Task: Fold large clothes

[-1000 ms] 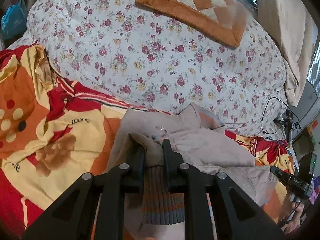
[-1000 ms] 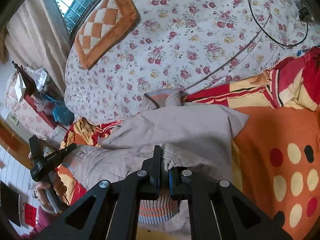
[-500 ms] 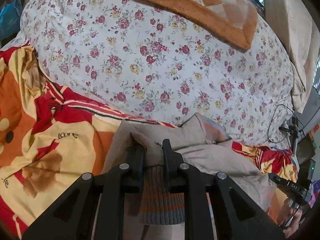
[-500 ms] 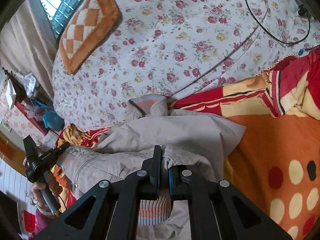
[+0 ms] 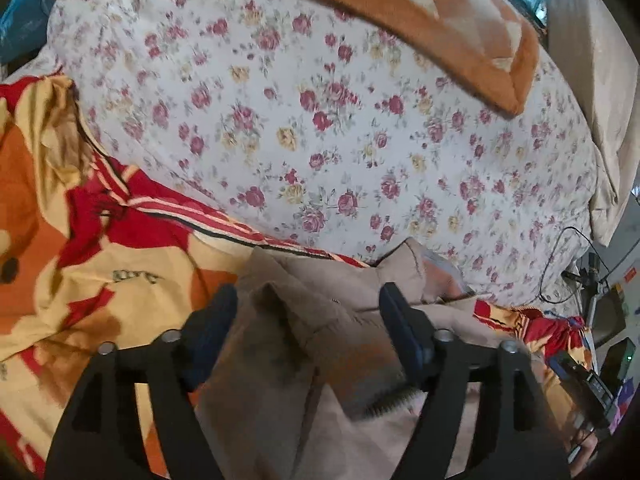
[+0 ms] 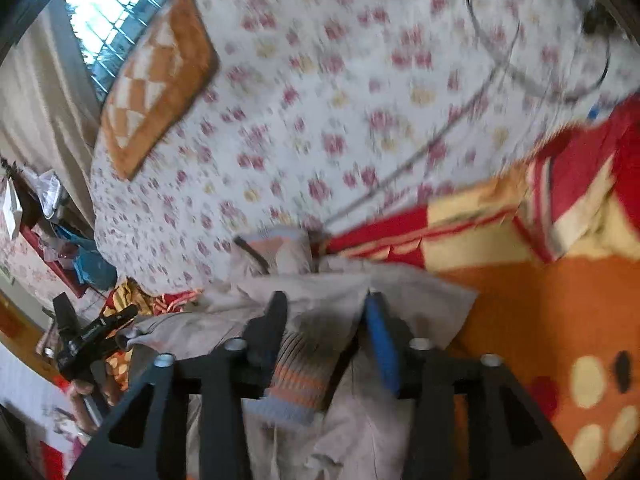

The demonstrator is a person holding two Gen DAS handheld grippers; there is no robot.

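Both claws are letting go: the left claw (image 5: 308, 312) and right claw (image 6: 324, 316) are opening, jacket (image 5: 320, 344) slack between untouching pads, lying low-centre on the blanket (image 5: 120, 264). Next, presumably, regrasping for another fold.

both wrist cameras are looking forward and downward along their fingers, sitting close over the beige jacket (image 5: 320, 320) (image 6: 320, 304) and facing the floral quilt (image 5: 320, 140) (image 6: 320, 120); both are sharing the jacket, quilt and orange checked cushion (image 5: 420, 12) (image 6: 156, 80).
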